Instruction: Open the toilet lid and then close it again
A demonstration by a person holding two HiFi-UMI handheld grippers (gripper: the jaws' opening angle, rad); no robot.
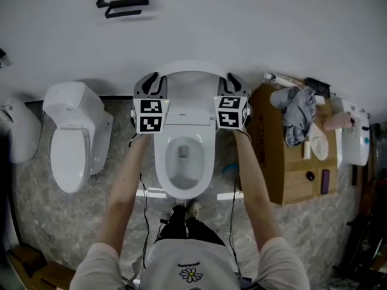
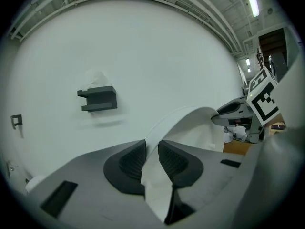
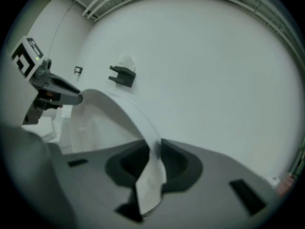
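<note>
The toilet lid is raised. In the head view it stands as a white arch over the back of the toilet, between the open bowl on the person's side and the wall beyond. Both tools are on it. The left gripper pinches the lid's left edge and the right gripper pinches its right edge, at about the same height. The left gripper view shows the thin white rim running in between the dark pads of the left gripper, which press on it. The right gripper sits at the far end of the same curve. The right gripper view mirrors this, with the lid clamped in the right gripper and the left gripper across the arch. The lid's width therefore spans from one tool to the other, and neither hand is nearer than the other. The lid probably pivots at the back of the bowl, on a line parallel to the line between the grippers. Closing it would then mean both hands swinging together toward the person and down over the bowl. If one side leads, the lid may twist in the grip.
</note>
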